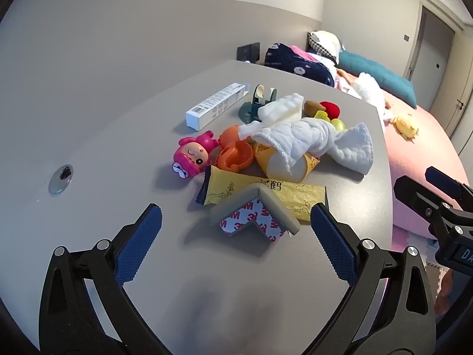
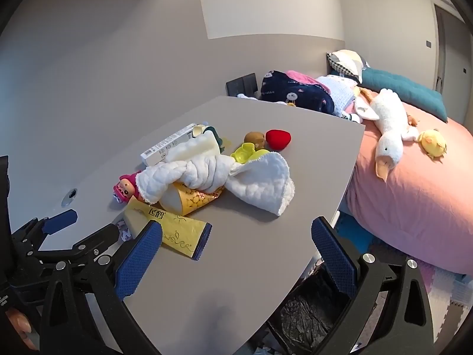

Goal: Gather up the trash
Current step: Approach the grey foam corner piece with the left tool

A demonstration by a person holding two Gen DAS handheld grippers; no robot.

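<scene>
A pile of items lies on the grey table [image 1: 118, 124]. Nearest my left gripper [image 1: 236, 224], which is open and empty, is a grey foam corner guard with 3M backing [image 1: 257, 216], resting on a flat yellow wrapper [image 1: 266, 192]. Behind them lie a yellow paper cup [image 1: 280, 165] on its side and a white cloth [image 1: 319, 142]. My right gripper [image 2: 236, 236] is open and empty above the table's near right edge; the yellow wrapper [image 2: 177, 227] lies just left of it. A bin lined with a black bag [image 2: 310, 310] stands below the table edge.
Toys sit in the pile: a pink doll [image 1: 192, 155], orange pieces [image 1: 236, 151], a red heart [image 1: 331, 109], a white box [image 1: 215, 105], a tape dispenser [image 1: 260, 94]. A bed [image 2: 414, 201] with plush toys lies to the right. A metal grommet [image 1: 61, 177] is set in the table.
</scene>
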